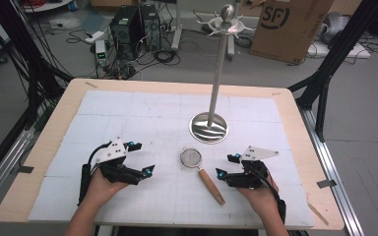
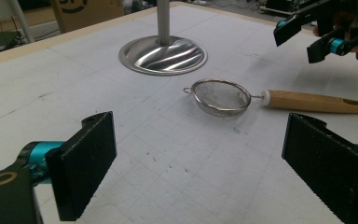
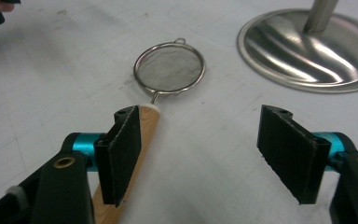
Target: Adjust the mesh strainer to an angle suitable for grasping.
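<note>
One desk (image 1: pixel 49 142) carries one white gridded mat (image 1: pixel 128 118). On that mat stand one metal stand (image 1: pixel 217 73), with one round base (image 1: pixel 208 128) and one pole, and one small mesh strainer (image 1: pixel 192 158) with one wooden handle (image 1: pixel 211 187), lying just in front of the base. Two hand-held grippers flank the strainer: one left hand-held gripper (image 1: pixel 142 158), one right hand-held gripper (image 1: pixel 226 165), each with two black jaws spread wide. Beyond the desk sit one cardboard box (image 1: pixel 290 24) and two dark computer towers (image 1: pixel 137 27).

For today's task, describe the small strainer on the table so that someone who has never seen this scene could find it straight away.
Start at the tall metal stand rising from a round shiny base on the white mat. Just in front of that base, between the left gripper and the right gripper, lies the strainer. It is the one item with a wire-mesh bowl and a wooden handle.
</note>
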`<state>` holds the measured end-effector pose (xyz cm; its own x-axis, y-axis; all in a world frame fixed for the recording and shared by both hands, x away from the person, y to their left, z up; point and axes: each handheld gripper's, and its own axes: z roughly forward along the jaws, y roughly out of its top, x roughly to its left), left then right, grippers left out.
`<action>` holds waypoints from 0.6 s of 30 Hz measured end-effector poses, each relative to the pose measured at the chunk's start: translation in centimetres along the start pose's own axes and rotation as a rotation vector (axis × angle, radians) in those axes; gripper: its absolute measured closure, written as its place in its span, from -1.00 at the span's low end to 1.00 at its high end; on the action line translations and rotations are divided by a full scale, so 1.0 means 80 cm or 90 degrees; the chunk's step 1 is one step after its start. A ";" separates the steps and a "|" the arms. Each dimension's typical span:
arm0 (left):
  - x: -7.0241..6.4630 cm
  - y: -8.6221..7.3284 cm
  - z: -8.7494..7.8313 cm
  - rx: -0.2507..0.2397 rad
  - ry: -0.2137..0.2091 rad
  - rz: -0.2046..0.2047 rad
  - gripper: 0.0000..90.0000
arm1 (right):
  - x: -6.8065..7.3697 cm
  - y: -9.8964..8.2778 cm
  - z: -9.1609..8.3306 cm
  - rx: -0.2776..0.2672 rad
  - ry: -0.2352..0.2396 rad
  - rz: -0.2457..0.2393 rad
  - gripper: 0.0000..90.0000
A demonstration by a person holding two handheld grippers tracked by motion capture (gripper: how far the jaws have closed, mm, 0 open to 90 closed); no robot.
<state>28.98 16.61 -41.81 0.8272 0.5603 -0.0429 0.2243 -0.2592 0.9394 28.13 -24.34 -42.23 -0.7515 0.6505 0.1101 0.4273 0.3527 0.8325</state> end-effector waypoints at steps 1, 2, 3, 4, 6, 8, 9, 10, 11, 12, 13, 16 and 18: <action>0.000 0.000 0.000 0.002 0.000 0.001 -0.77 | 0.002 0.000 0.003 0.005 0.000 -0.002 -0.29; 0.000 0.000 0.000 0.003 0.001 0.002 -0.77 | 0.004 0.000 0.006 0.012 0.001 -0.001 -0.27; -0.001 0.000 0.001 0.004 -0.001 0.004 -0.77 | 0.006 0.000 0.009 0.017 0.003 0.003 -0.25; -0.001 -0.001 0.002 0.006 0.000 0.004 -0.77 | 0.008 0.000 0.012 0.019 0.008 0.004 -0.23; -0.001 -0.001 0.002 0.009 -0.001 0.005 -0.77 | 0.010 0.001 0.015 0.022 0.013 0.008 -0.22; -0.001 -0.001 0.003 0.013 0.002 0.006 -0.77 | 0.015 0.001 0.023 0.035 0.027 0.007 -0.21; -0.001 -0.001 0.003 0.012 0.002 0.007 -0.77 | 0.017 0.001 0.025 0.041 0.027 0.001 -0.19; -0.001 -0.001 0.002 0.012 0.002 0.006 -0.77 | 0.020 0.000 0.029 0.055 0.029 -0.003 -0.16; -0.001 -0.001 0.002 0.011 0.002 0.006 -0.77 | 0.022 0.000 0.032 0.063 0.033 -0.006 -0.14; -0.001 -0.001 0.002 0.011 0.002 0.007 -0.77 | 0.023 0.000 0.034 0.067 0.033 -0.010 -0.13; -0.001 -0.001 0.002 0.011 0.001 0.006 -0.77 | 0.024 0.000 0.035 0.071 0.037 -0.011 -0.09; -0.001 -0.002 0.003 0.015 0.003 0.005 -0.77 | 0.032 0.000 0.041 0.088 0.047 -0.021 0.02; -0.001 -0.002 0.004 0.016 0.001 0.005 -0.77 | 0.035 -0.001 0.045 0.100 0.048 -0.033 0.08</action>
<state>29.06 16.37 -42.04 0.8280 0.5596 -0.0346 0.2306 -0.2836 0.9308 27.78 -20.09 -43.93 -0.8077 0.5786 0.1138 0.4551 0.4889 0.7442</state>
